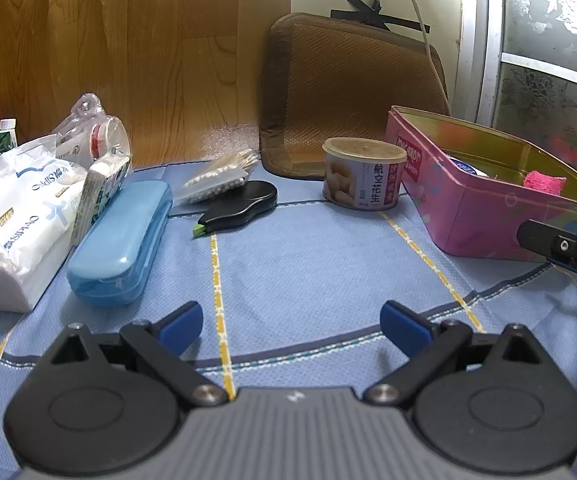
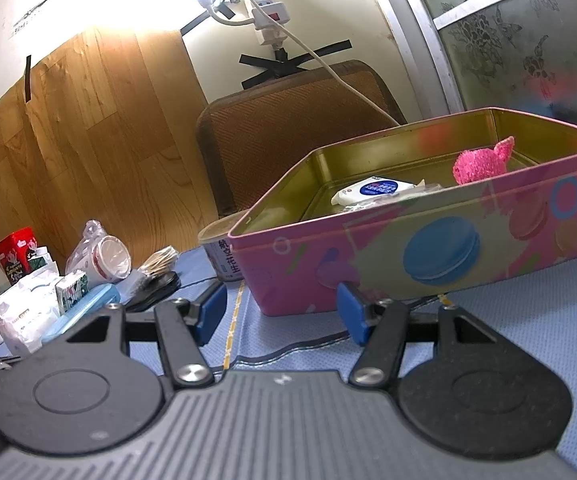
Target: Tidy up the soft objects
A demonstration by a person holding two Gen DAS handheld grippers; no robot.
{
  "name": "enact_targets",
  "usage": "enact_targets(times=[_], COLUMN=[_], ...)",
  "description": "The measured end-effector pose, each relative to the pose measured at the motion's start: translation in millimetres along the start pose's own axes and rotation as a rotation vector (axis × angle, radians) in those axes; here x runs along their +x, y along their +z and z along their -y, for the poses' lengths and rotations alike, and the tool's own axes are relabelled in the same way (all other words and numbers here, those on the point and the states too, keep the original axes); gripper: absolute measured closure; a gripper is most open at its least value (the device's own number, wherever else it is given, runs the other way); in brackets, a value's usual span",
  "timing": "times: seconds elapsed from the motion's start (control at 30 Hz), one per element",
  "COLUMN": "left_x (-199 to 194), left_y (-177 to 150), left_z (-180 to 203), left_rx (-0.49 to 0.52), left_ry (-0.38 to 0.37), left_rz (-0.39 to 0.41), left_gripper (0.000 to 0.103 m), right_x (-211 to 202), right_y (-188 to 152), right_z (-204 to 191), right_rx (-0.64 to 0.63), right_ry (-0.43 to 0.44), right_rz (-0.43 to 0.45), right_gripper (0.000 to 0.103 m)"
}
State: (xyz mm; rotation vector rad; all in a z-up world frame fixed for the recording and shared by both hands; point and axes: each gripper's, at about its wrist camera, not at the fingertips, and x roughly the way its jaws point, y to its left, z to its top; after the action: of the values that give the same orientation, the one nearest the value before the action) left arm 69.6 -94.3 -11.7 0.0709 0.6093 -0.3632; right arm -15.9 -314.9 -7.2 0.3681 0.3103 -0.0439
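A pink tin box [image 1: 484, 216] [image 2: 428, 248] stands open at the right on the blue cloth. In it lie a pink fluffy cloth [image 2: 482, 160] [image 1: 544, 182] and a white wipes pack [image 2: 376, 190]. A white tissue pack [image 1: 12, 216] [image 2: 28, 308] lies at the far left. My left gripper [image 1: 290, 326] is open and empty above the bare cloth, well short of the objects. My right gripper [image 2: 284, 308] is open and empty just in front of the tin's near wall; its tip [image 1: 560, 246] shows at the right edge of the left wrist view.
A blue plastic case [image 1: 122, 240], a small green-white packet [image 1: 102, 184], cotton swabs [image 1: 224, 174], a black correction tape [image 1: 244, 204], a bagged tape roll [image 1: 96, 132] and a peanut can [image 1: 362, 174] lie behind. A brown cushion [image 1: 348, 92] leans on the wall.
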Motion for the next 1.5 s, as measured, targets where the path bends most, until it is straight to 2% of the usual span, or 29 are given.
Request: enact_targets(times=[0.67,1.0,1.5], left_x=[-0.2,0.0,-0.6], left_y=[1.4,1.2,1.5], left_z=[2.4,2.7,2.0], left_rx=[0.01,0.011,0.009], left_ry=[0.007,0.011,0.017], left_rz=[-0.003,-0.002,0.0], left_gripper=[0.004,0.004,0.004], right_x=[-3.7,-6.9,-6.2], right_y=[-2.9,-9.3,-9.4], right_z=[-7.5,-27.0,-27.7], right_rx=[-0.059,-0.211,-0.21], right_ry=[0.017,0.061,0.065], right_rz=[0.027,0.041,0.034], right_gripper=[0.038,0.036,0.035])
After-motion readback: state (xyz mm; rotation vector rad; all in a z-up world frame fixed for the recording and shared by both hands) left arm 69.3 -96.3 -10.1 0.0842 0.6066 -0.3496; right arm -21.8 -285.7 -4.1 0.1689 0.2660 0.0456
